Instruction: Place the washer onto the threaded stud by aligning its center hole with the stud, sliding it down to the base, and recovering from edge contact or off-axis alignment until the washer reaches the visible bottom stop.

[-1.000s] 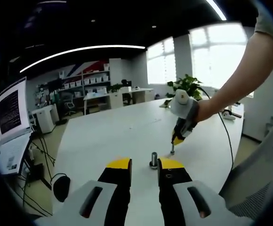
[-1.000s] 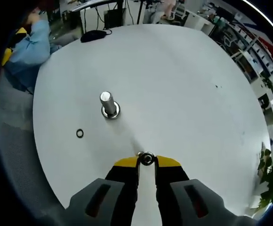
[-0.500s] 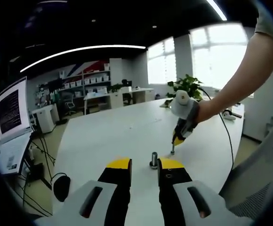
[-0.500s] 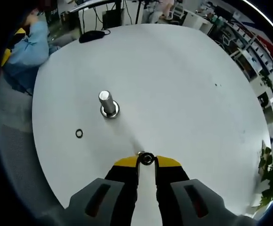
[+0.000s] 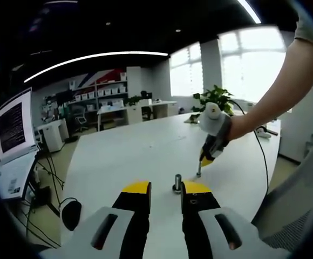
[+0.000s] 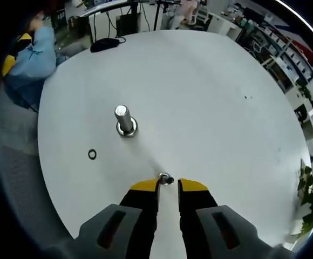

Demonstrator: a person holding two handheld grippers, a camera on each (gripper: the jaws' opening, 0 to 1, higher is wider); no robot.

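A short steel threaded stud [image 6: 125,121] stands upright on its round base on the white round table [image 6: 210,108]. The small metal washer [image 6: 165,178] sits at the tips of my right gripper [image 6: 168,183], pressed toward the left fingertip, low over the table. In the left gripper view the same stud [image 5: 177,183] stands just beyond my left gripper [image 5: 165,187], whose jaws are apart with nothing between them. My right gripper [image 5: 202,162] points down at the table just right of the stud, held by a person's arm [image 5: 275,91].
A small black ring [image 6: 92,154] lies on the table left of the stud. A black mouse [image 6: 107,42] rests near the far edge. A person's blue sleeve [image 6: 29,59] shows past the table's left rim. A monitor [image 5: 13,127] stands to the left.
The washer has shifted from the middle of my right gripper's gap toward its left fingertip and looks smaller. Both views have barely moved.
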